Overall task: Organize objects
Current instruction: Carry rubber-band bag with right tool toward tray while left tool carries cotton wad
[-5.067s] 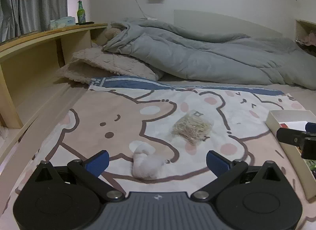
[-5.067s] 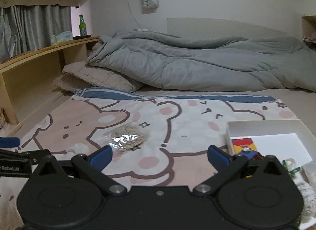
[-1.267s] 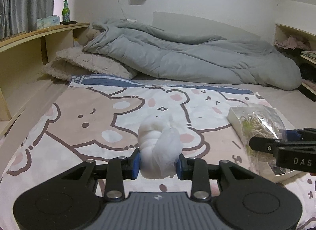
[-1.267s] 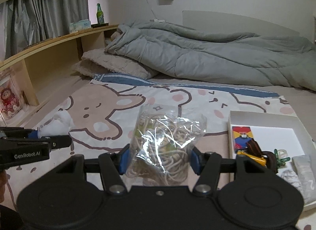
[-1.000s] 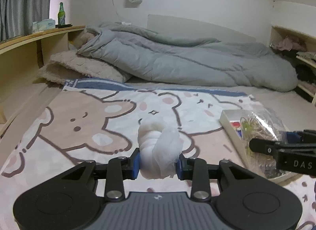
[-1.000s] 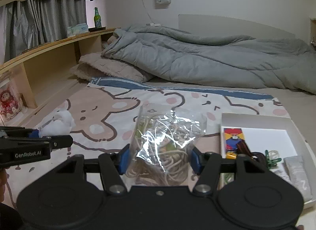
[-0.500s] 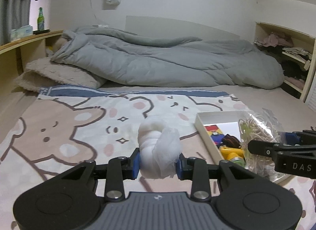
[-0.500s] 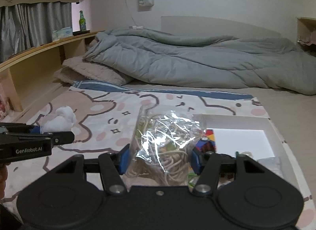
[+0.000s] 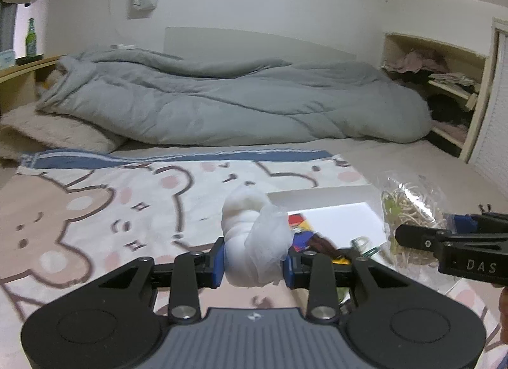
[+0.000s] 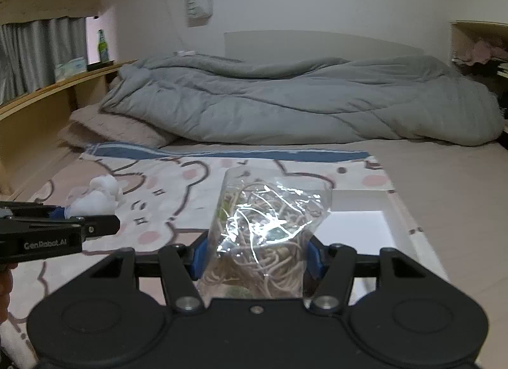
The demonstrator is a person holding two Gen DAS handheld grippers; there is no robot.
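My left gripper [image 9: 254, 262] is shut on a white bundle of gauzy cloth [image 9: 254, 239], held above the left part of a shallow white box [image 9: 320, 197]. A clear bag of beige rubber bands [image 10: 263, 235] sits squeezed between the blue pads of my right gripper [image 10: 257, 258], which is shut on it over the same white box [image 10: 362, 200]. In the left wrist view that bag [image 9: 409, 207] and the right gripper [image 9: 444, 242] show at the right edge. In the right wrist view the cloth bundle [image 10: 98, 197] shows at the left, above the left gripper's black finger.
Small coloured items [image 9: 304, 232] lie in the box, partly hidden behind the cloth. The box rests on a bear-print blanket [image 9: 95, 210]. A grey duvet [image 9: 222, 108] is heaped behind, a wooden shelf [image 10: 47, 96] with a green bottle [image 10: 101, 45] runs along the left, and open shelves [image 9: 444, 89] stand at the right.
Both grippers have carried their loads rightward over the bedding, from above the blanket to above the white box. Both grips are unchanged.
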